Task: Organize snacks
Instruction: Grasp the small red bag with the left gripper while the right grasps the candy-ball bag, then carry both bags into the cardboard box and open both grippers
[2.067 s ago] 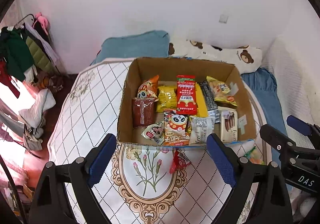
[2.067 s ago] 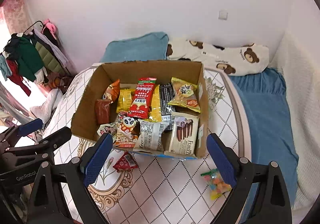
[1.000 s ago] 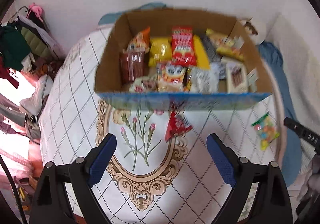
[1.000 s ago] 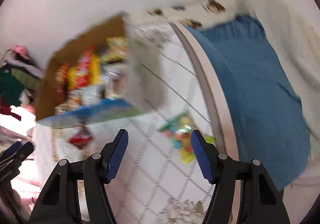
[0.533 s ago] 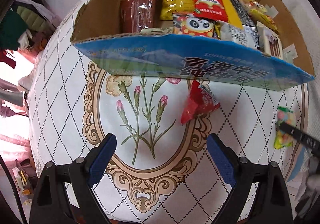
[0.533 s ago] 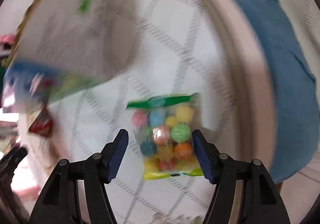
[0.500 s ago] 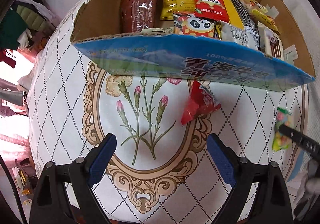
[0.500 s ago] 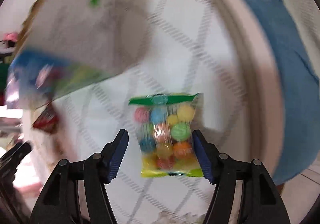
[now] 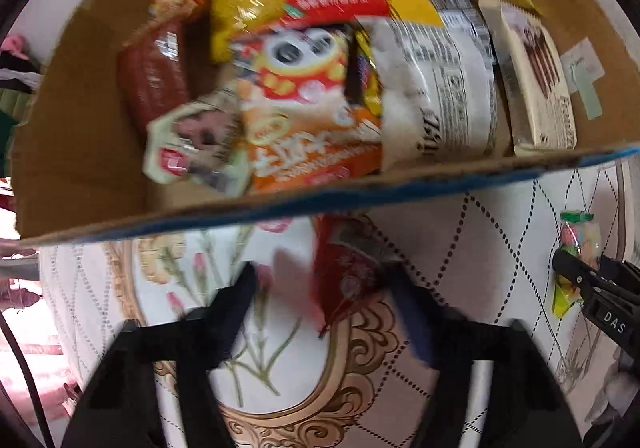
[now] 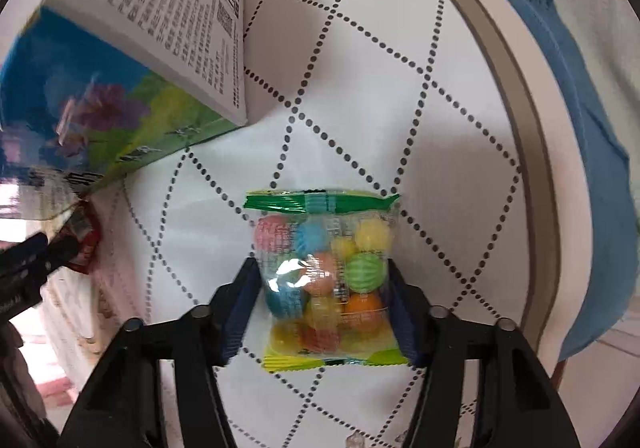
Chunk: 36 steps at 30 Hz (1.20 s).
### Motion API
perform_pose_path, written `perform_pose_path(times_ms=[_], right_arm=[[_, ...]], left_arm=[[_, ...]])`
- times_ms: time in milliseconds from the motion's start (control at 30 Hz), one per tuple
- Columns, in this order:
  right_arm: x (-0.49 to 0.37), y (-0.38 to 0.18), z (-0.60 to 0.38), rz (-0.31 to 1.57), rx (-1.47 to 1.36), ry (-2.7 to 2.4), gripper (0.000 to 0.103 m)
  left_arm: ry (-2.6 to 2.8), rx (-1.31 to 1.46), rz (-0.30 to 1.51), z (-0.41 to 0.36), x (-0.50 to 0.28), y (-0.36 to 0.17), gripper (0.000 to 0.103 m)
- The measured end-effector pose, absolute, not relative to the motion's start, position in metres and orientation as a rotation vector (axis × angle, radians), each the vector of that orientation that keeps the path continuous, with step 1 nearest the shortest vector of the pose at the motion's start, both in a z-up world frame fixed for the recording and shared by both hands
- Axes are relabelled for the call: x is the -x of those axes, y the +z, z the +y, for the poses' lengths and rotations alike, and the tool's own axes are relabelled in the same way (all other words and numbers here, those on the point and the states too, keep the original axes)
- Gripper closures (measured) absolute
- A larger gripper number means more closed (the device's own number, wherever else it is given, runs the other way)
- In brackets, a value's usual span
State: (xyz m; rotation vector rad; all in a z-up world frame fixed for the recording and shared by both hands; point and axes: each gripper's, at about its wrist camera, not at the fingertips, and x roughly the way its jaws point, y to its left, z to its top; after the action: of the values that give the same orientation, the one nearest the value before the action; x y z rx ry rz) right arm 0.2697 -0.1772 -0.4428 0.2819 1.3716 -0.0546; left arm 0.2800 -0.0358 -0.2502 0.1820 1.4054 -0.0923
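Note:
A cardboard box (image 9: 80,127) holds several snack packets. Just in front of it a red packet (image 9: 348,272) lies on the bed cover. My left gripper (image 9: 322,288) points down over it with its jaws closing. The packet sits between the blurred fingers, near the right one, and the left one stays clear of it. A clear bag of coloured candy balls (image 10: 324,248) lies to the right of the box (image 10: 160,27). My right gripper (image 10: 320,288) has its jaws closing on it, and both pads touch the bag's sides. The left wrist view shows this bag (image 9: 578,244) at the far right.
The white quilted bed cover carries a floral medallion (image 9: 280,388). The mattress edge (image 10: 512,87) and a blue blanket (image 10: 580,127) run close to the right of the candy bag. Clothes (image 9: 16,87) hang beyond the bed at the left.
Both grippers have come down toward the bed. The left jaws have narrowed around the red packet. The candy bag now sits deeper between the right fingers.

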Motion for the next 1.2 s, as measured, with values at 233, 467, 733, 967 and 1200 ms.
perform_pose_path(times_ms=[233,467,733,967,1200], right_arm=[[-0.254,-0.440,-0.152,1.383,-0.247,0.017,0.049],[-0.218,-0.445,-0.091,1.445,-0.196,0.178,0.049],[-0.215,-0.462,-0.055,1.479,-0.112,0.202,0.049],[-0.217,-0.469,-0.060,1.481,-0.114,0.184,0.049],[-0.213,-0.457,-0.077,1.461,-0.136,0.190,0.049]], left_arm=[[-0.143,-0.136,1.403,-0.052,-0.257,-0.248,0.067],[-0.198,-0.056,1.501,-0.038,-0.192,-0.257,0.067],[-0.196,0.042,1.543,-0.032,-0.186,-0.284,0.063],[-0.190,0.051,1.558,-0.043,-0.193,-0.300,0.062],[-0.192,0.049,1.541,-0.017,-0.210,-0.283,0.068]])
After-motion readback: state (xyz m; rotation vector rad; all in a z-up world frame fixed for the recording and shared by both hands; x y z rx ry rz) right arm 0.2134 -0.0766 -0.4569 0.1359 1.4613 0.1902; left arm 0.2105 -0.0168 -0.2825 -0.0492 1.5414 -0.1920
